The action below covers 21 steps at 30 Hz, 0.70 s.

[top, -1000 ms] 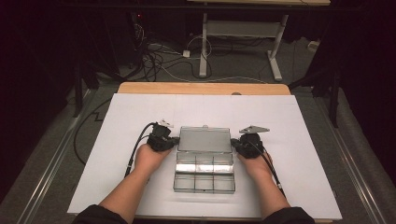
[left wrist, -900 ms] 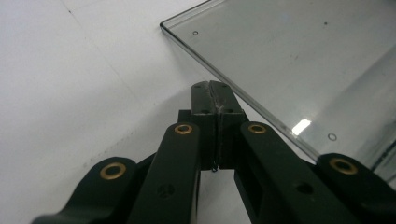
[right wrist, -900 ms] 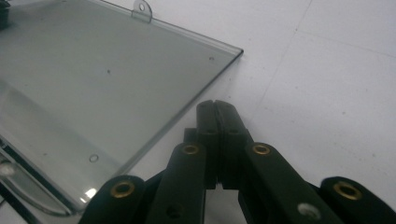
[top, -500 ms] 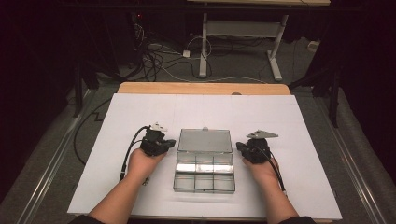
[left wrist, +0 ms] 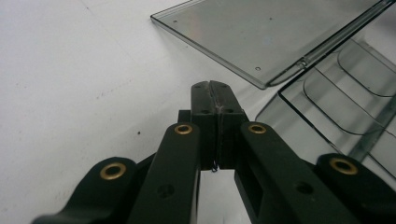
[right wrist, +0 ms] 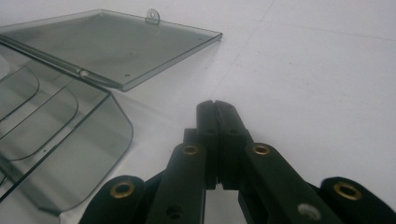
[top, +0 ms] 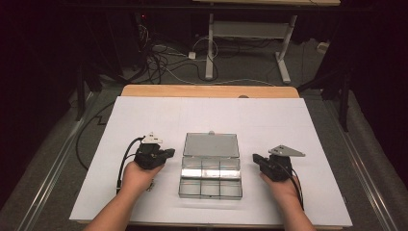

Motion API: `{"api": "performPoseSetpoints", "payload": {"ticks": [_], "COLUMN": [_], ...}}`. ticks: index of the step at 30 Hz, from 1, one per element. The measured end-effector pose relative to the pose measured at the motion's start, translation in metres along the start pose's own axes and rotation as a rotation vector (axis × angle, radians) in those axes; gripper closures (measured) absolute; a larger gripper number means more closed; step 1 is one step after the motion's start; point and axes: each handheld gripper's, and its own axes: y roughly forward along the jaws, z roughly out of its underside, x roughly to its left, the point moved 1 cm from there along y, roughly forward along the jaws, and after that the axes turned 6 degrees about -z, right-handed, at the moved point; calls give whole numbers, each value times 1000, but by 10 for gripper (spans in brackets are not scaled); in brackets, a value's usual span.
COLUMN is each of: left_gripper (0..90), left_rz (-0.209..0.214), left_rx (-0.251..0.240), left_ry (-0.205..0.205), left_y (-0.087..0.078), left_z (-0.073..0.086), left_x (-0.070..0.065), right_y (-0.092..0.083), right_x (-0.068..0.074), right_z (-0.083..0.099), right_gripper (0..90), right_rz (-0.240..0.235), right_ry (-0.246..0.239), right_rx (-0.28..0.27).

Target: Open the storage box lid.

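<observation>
Clear-plastic compartment box (top: pixel 210 177) sits near the front edge of the white table (top: pixel 308 120), at about 6 o'clock on the board as I look down from the high view, midway between my 2 grippers. I count 2 rows of 3 cells in its base, and I can make out nothing in them. Its lid (top: pixel 211 144) is swung fully open and lies flat on the table just beyond the base, at 12 o'clock from it, joined along the hinge, with a small tab on its far edge.

At 9 o'clock from the box, my left gripper (top: pixel 168 153) is held in the left hand (top: pixel 137 175), just beside the box's left wall but not touching it. In the left gripper view I see its 2 black jaws pressed together with nothing between them, tips (left wrist: pixel 211 95) over bare table, the lid's corner at 1 o'clock and the base at 3 o'clock.

At 3 o'clock from the box, my right gripper (top: pixel 256 159) rides in the right hand (top: pixel 284 185), a little farther off the box's right wall. Its jaws are also closed tight on nothing, tips (right wrist: pixel 215 112) over bare table, with the base's rounded corner at 9 o'clock and the lid at 11 o'clock.

Beyond the white surface a wooden table edge (top: pixel 207 90) shows, then loose cables (top: pixel 163 57) on the floor and the white legs of a desk frame (top: pixel 245 33) at 12 o'clock.
</observation>
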Motion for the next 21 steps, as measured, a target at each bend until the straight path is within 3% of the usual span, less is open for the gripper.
{"api": "performPoseSetpoints", "payload": {"ticks": [6,13,16,21], "left_gripper": [866,837,780,509], "left_rz": [16,43,69,81], "left_rx": [-12,-23,-49,-57], "left_ry": [9,40,50,66], "left_y": [-11,-29,-37,-42], "left_z": [10,28,36,45], "left_x": [-6,-17,-17,-17], "right_y": [-20,-44,-52,-57], "right_x": [2,17,22,24], "right_z": [6,16,22,30], "right_gripper": [900,875,774,503], "right_rz": [-4,-23,-33,-41], "right_ry": [-7,-49,-47,-36], "right_rx": [-25,-28,-32,-48]}}
